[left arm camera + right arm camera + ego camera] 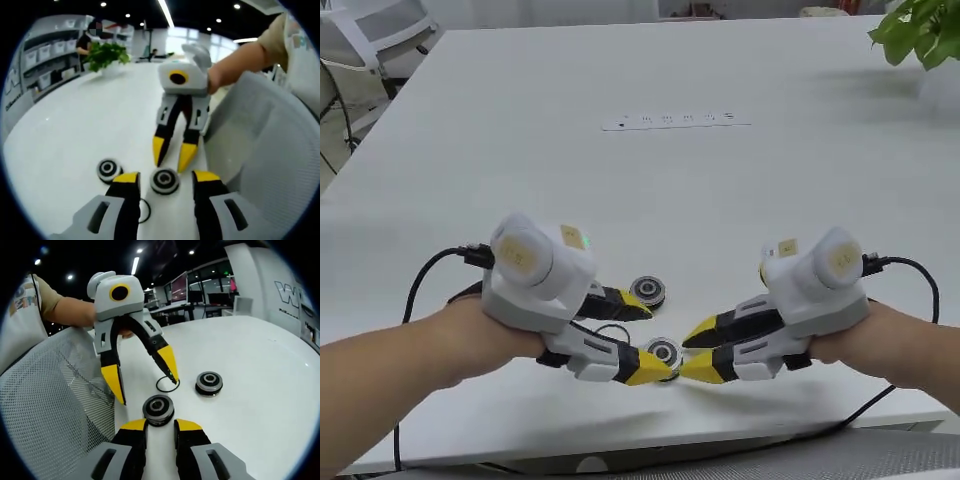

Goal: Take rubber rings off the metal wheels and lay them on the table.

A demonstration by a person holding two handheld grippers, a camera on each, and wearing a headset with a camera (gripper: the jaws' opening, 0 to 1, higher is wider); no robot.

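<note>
Metal wheel (663,352) sits between the wide-spread jaws of your left gripper (651,338), just ahead of your right gripper (686,352), jaws narrowly parted.

Bright, even office light is washing everything.
Ceiling lights (165,12) are glowing at the top of both gripper views; soft shadows are lying on the white table (740,190); fisheye edges are bending, blurring.

Open-plan office, long white table (620,180), mesh chair (50,400), desk monitors (179,287) (far back), potted plant (920,30)
</note>
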